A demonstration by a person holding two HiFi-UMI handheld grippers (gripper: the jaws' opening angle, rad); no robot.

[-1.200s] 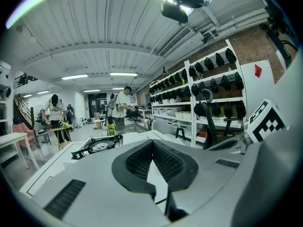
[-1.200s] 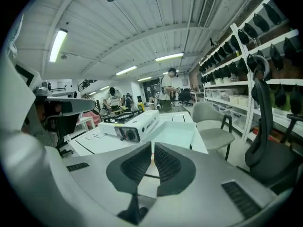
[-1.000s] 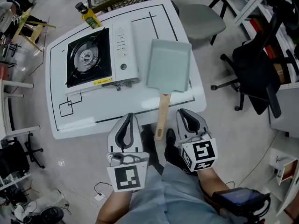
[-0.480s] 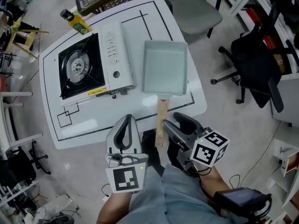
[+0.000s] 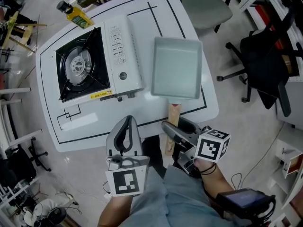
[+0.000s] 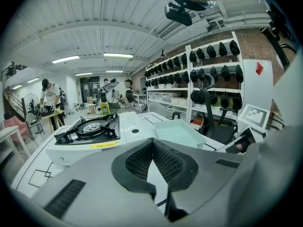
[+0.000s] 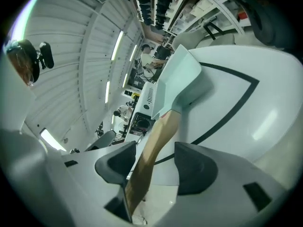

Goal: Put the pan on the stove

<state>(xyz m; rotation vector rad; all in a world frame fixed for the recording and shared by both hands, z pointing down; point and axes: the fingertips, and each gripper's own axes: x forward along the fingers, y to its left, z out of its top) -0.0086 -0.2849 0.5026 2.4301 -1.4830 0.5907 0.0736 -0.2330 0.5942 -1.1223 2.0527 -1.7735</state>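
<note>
A pale green rectangular pan (image 5: 176, 74) lies on the white table (image 5: 94, 122), right of the portable gas stove (image 5: 83, 65). Its wooden handle (image 5: 171, 126) sticks out over the near table edge. My right gripper (image 5: 174, 129) is rolled on its side at that handle. In the right gripper view its jaws have just been opening, and the handle (image 7: 151, 150) runs between them close to the left pad (image 7: 116, 167) without being squeezed. My left gripper (image 5: 129, 120) hovers left of the handle, its tips (image 6: 152, 143) together on nothing. The pan (image 6: 177, 134) and stove (image 6: 92, 131) lie beyond it.
A yellow oil bottle (image 5: 75, 14) stands at the table's far left corner. A grey chair (image 5: 206, 6) and a black office chair (image 5: 265, 56) stand to the right. The person's legs are under the near table edge. Black lines mark the tabletop.
My right gripper has rolled onto its side, opened, and come to sit around the wooden handle. Both grippers have moved forward toward the table edge. The pan lies unmoved.
</note>
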